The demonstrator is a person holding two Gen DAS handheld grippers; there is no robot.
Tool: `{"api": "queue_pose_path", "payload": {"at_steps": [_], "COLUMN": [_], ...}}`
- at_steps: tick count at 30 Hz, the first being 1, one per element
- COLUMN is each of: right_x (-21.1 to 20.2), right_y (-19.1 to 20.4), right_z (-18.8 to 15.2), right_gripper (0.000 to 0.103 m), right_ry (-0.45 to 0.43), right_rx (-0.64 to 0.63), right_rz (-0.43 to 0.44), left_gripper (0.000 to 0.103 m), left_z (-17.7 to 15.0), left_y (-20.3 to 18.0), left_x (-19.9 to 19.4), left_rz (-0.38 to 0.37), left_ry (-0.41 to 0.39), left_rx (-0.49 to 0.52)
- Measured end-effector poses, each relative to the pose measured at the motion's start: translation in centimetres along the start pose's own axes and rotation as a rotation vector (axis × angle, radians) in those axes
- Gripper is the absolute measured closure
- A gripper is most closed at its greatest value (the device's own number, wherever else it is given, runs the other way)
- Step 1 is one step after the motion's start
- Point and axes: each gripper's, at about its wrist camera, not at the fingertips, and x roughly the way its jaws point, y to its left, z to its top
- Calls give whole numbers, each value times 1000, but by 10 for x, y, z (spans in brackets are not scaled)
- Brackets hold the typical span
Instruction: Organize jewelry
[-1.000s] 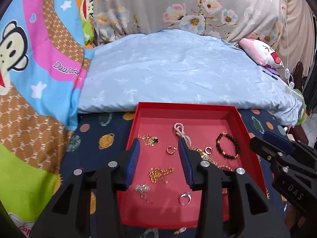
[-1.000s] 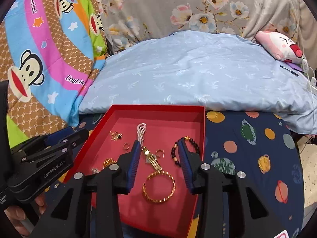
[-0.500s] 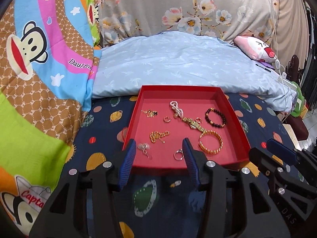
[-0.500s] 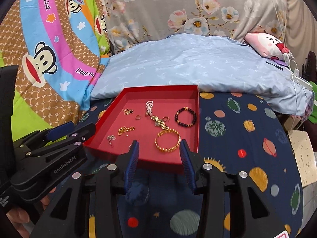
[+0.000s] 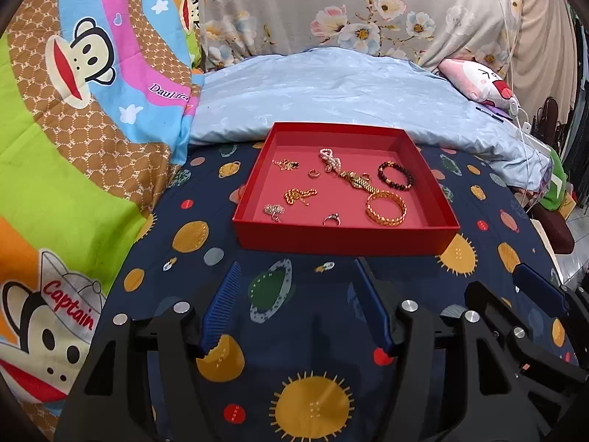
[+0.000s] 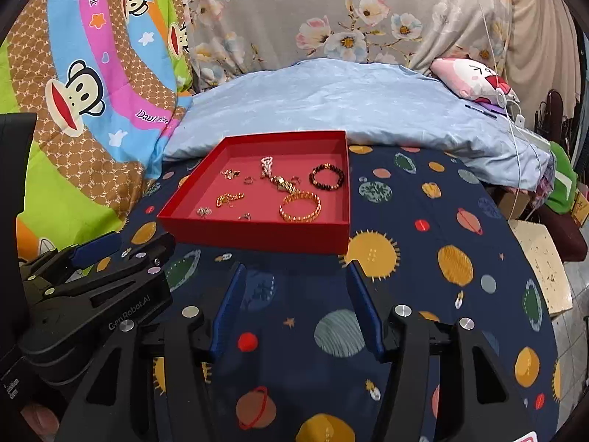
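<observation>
A red tray point(image 5: 342, 237) point(image 6: 257, 234) lies on a navy planet-print bedsheet. In it are a gold bangle point(image 5: 385, 203) point(image 6: 300, 206), a dark bead bracelet point(image 5: 395, 180) point(image 6: 327, 177), a pearl strand point(image 5: 330, 158), a gold watch-like chain point(image 5: 356, 181), a gold chain point(image 5: 300, 196), rings and small earrings. My left gripper point(image 5: 296, 272) is open and empty, well short of the tray's near wall. My right gripper point(image 6: 294, 272) is open and empty, also short of the tray. Each gripper shows at the side of the other's view.
A light blue pillow point(image 5: 338, 88) lies behind the tray. A bright monkey-print blanket point(image 5: 73, 118) rises on the left. A pink plush point(image 5: 478, 81) and white cables sit at the far right, where the bed edge drops off.
Both grippers have pulled back from over the tray to the near side of the bed and sit higher. Both stay open and empty. The jewelry has not moved.
</observation>
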Motion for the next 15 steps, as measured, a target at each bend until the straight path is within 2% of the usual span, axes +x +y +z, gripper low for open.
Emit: {"api": "queue_pose_path", "payload": {"at_steps": [7,15], "right_x": [-13,-20], "right_y": [2,4], "right_z": [-14,-19], "right_gripper": [47,47], "right_ry": [-6,-8], "right_rx": [9,18], "right_rz": [-20,-26], "left_gripper": [43,43], "left_z": [-14,-19], "left_y": [-1,2], "left_x": [-15,-18], "left_rz": [39,31], "left_ry": [-28,-10], "left_rx": [8,-17]}}
